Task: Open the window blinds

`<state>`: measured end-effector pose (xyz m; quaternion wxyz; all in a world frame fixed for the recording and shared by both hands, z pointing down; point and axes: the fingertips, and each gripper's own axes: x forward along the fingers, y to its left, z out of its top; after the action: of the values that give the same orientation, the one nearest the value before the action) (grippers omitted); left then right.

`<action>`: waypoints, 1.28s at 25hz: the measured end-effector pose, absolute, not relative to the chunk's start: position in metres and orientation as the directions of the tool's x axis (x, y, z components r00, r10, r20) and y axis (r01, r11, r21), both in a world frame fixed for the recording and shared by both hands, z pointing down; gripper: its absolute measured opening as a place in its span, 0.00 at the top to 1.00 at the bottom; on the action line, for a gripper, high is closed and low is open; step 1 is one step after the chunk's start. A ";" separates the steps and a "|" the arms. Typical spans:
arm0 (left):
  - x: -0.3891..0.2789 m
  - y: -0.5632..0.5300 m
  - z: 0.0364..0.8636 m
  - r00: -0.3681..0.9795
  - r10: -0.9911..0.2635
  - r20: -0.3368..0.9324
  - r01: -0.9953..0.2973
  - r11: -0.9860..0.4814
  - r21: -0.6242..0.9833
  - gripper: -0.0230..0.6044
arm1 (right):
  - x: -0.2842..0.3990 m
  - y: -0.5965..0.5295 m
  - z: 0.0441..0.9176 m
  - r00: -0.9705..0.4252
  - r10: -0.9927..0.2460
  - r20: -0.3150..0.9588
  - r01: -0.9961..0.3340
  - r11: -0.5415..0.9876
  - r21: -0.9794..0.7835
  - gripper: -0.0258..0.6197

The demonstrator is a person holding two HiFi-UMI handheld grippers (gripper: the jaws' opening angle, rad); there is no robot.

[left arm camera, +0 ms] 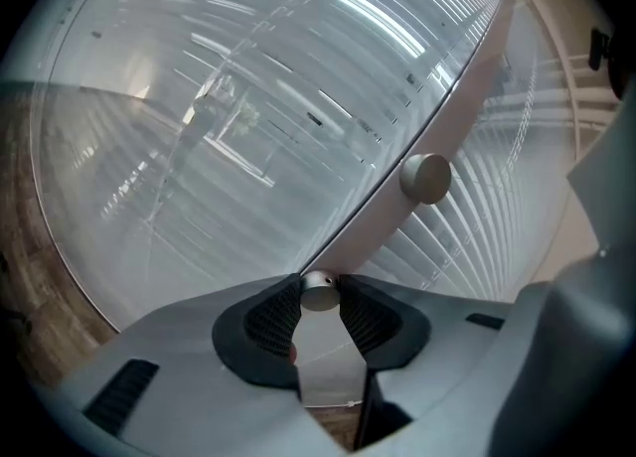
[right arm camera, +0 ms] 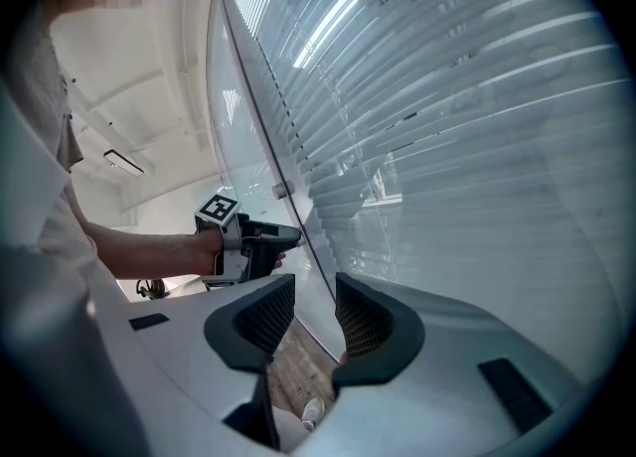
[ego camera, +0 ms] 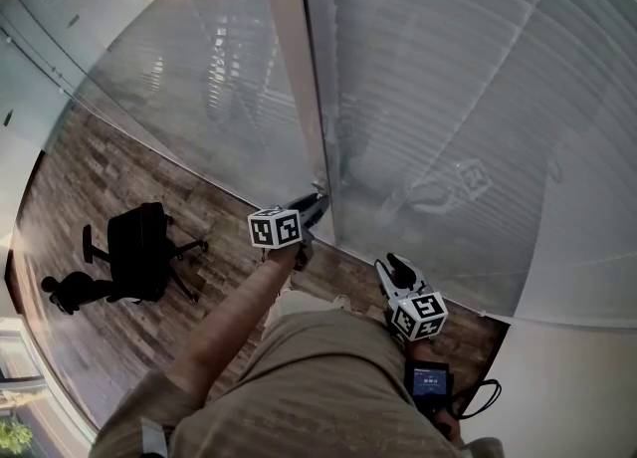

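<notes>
Blinds (ego camera: 448, 98) sit behind the glass with slats mostly shut, so opening looks barely started. Left gripper (left arm camera: 320, 298) pinches small metal knob (left arm camera: 319, 291) on frame post (left arm camera: 452, 112). Right gripper (right arm camera: 314, 311) is spread, empty.

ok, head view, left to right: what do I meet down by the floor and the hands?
office chair → left gripper, jaws closed on a small metal knob → right gripper, jaws apart and empty
</notes>
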<state>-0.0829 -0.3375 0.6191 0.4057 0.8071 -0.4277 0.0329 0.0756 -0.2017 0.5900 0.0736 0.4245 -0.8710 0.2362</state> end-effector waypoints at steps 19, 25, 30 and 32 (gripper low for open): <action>-0.081 -0.339 0.622 0.770 -0.597 0.225 -0.397 -0.172 0.902 0.75 | 0.079 -0.208 0.588 -0.619 -0.715 0.325 -0.782 0.520 -0.344 0.75; -0.080 -0.338 0.623 0.792 -0.586 0.169 -0.299 -0.131 0.945 0.75 | 0.078 -0.208 0.588 -0.621 -0.713 0.327 -0.781 0.523 -0.342 0.75; -0.080 -0.338 0.624 0.812 -0.581 0.066 -0.118 -0.053 0.992 0.75 | 0.074 -0.209 0.586 -0.628 -0.706 0.327 -0.775 0.532 -0.340 0.75; -0.080 -0.338 0.629 0.812 -0.582 0.040 -0.067 -0.025 0.997 0.75 | 0.074 -0.210 0.588 -0.629 -0.706 0.326 -0.775 0.532 -0.342 0.75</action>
<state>-0.0796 -0.3376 0.6293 0.6574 0.6885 -0.2357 -0.1957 0.0739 -0.2104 0.5876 0.0740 0.4245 -0.8720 0.2321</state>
